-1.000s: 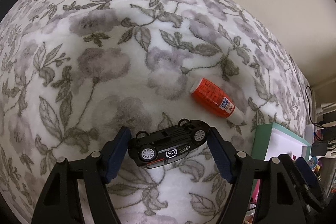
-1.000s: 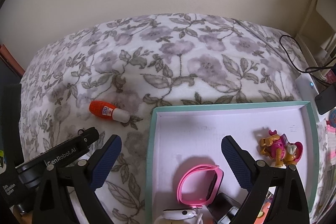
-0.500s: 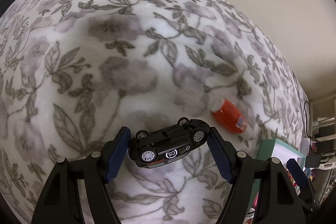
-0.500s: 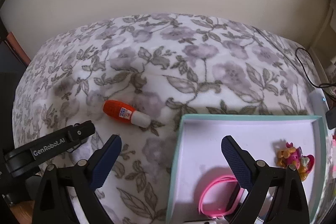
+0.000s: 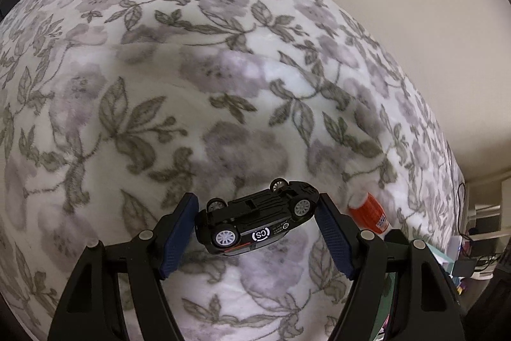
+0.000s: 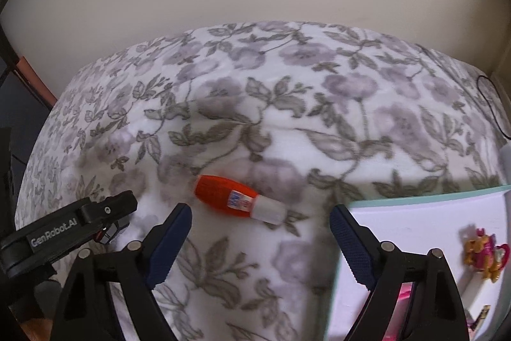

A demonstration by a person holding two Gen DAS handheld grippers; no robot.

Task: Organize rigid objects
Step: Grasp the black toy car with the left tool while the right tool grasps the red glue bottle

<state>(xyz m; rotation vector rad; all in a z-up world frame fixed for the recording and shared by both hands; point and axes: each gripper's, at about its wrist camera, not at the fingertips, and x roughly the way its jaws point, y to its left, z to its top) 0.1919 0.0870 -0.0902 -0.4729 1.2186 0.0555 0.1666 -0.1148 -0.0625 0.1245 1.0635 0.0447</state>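
A black toy car [image 5: 255, 219] hangs upside down and tilted above the blanket, with my left gripper [image 5: 257, 218] shut on its two ends. An orange bottle with a white cap [image 6: 223, 195] lies on its side on the blanket, and it also shows in the left wrist view as the bottle [image 5: 367, 210] just right of the right finger. My right gripper [image 6: 261, 211] hovers over the bottle with its jaws closing. The pads are clear of the bottle, which lies just beyond the fingertips. One left gripper finger [image 6: 108, 208] reaches in at the far left.
A floral blanket [image 6: 287, 104] covers the bed, up against a plain wall. A teal-rimmed white tray [image 6: 415, 195] at lower right holds a pink and yellow toy figure [image 6: 485, 254]. A black cable [image 6: 491, 104] lies at the bed's right edge.
The left gripper carried the car leftward, so the bottle slid to the right edge of its view. The right gripper moved left off the tray to the bottle, and its jaws narrowed a little.
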